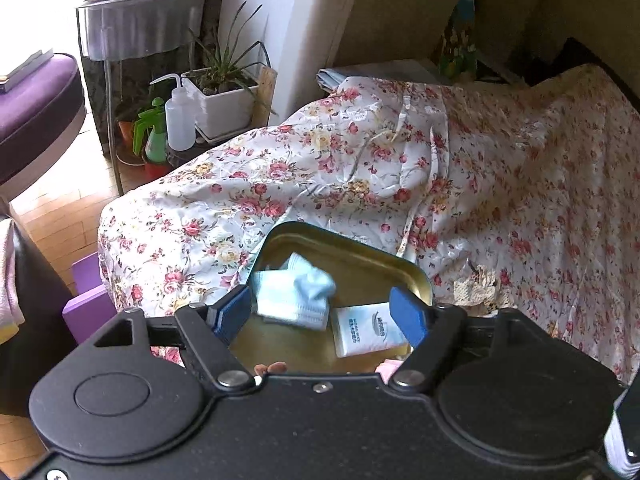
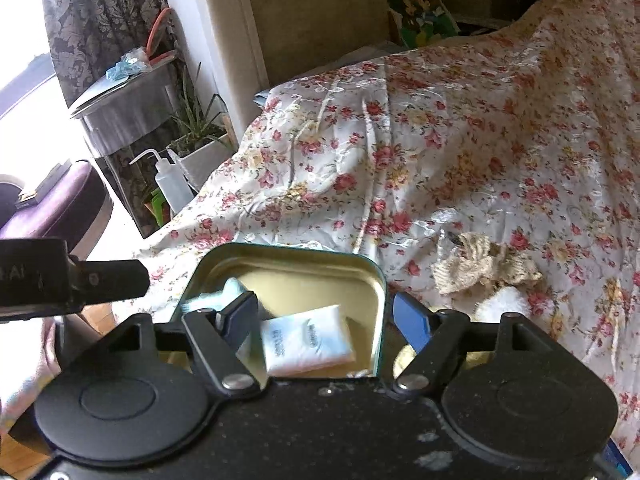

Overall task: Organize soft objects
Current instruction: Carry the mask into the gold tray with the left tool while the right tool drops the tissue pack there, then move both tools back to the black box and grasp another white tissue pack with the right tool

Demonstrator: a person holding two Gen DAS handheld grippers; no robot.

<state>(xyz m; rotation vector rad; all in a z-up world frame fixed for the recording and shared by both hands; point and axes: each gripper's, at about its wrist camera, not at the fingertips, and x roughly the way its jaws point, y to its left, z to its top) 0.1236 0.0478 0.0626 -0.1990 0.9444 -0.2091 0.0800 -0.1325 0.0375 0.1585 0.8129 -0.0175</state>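
Gold-lined metal, one tin [image 1: 404, 270] sits on the flowered sheet [image 1: 500, 184] at the near edge of the bed, open side up. Inside it lie two soft things: one blue mask [image 1: 294, 294], bunched and folded on the left side, and one white tissue pack [image 1: 366, 330] lying flat to its right, the two touching at a corner. In the right wrist view the same tin [image 2: 370, 268] holds the pack [image 2: 310, 338] in clear sight, while the mask [image 2: 230, 288] shows only as a pale blurred strip behind a finger.

Two grippers are in play. The left gripper [image 1: 322, 314] hangs above the tin with its blue fingers [image 1: 408, 314] spread wide, gripping nothing; the mask sits between and just past them. The right gripper [image 2: 326, 314] also stands wide and bare over the tin, its left finger above the tin's inside and its right finger [image 2: 410, 320] past the right rim.

One crumpled beige crochet piece [image 2: 486, 266] lies on the sheet to the right of the tin, apart from it, with something white [image 2: 502, 304] just below it, half hidden by the gripper body. In the left view the beige piece [image 1: 478, 286] is small and partly cut off by the gripper.

By the bed stand one white planter [image 1: 226, 100], one squeeze bottle [image 1: 180, 120] and one green sprayer [image 1: 154, 136], close together.
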